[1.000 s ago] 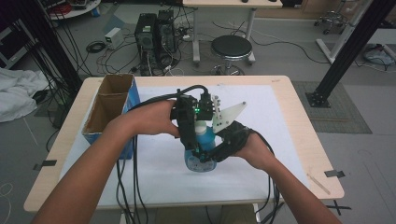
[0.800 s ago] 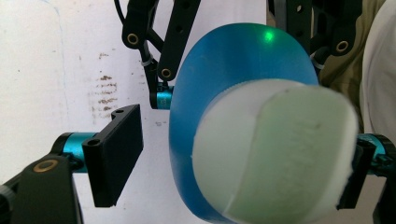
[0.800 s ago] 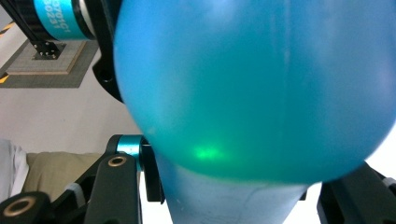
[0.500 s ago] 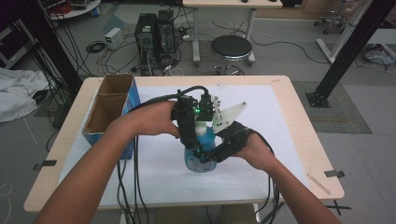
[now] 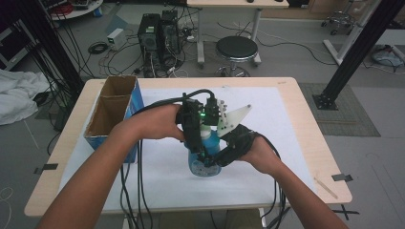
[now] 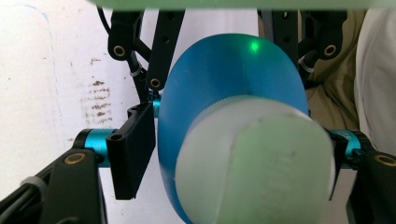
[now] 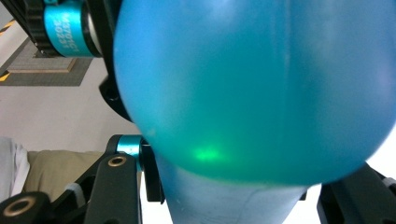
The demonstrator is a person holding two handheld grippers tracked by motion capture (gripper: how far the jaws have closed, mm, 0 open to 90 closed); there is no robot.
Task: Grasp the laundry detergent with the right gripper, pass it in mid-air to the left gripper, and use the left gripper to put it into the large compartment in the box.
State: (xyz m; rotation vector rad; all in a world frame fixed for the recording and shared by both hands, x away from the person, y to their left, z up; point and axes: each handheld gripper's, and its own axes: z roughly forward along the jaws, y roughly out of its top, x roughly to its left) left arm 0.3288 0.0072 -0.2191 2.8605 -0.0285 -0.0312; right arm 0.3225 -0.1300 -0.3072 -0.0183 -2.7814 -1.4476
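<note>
Both tools meet over one blue bottle [image 5: 204, 160] that stands upright on the white sheet [image 5: 296, 143] covering the worktop [image 5: 315, 157], a little nearer the front edge than the back and roughly midway between the left and right edges. Coming in from above, the left tool [image 5: 198, 148] points down over the bottle's white cap [image 6: 254, 163]; its jaws have just been closing, and in the left gripper view they stand narrow on either side of the neck just under the cap, the left pad [image 6: 133, 149] right at the blue shoulder, though whether it presses cannot be made out. From the right side, the right tool [image 5: 224, 155] lies low and level, clamped on the bottle's round lower body, whose blue wall swells between its jaws in the right gripper view [image 7: 252, 88]. A grey three-cornered plate [image 5: 234, 119] rides on top of it. Black cables [image 5: 138, 162] trail from the tools toward the front edge. An open cardboard box [image 5: 107, 114] with blue sides sits at the worktop's back left corner, well apart from the bottle.
</note>
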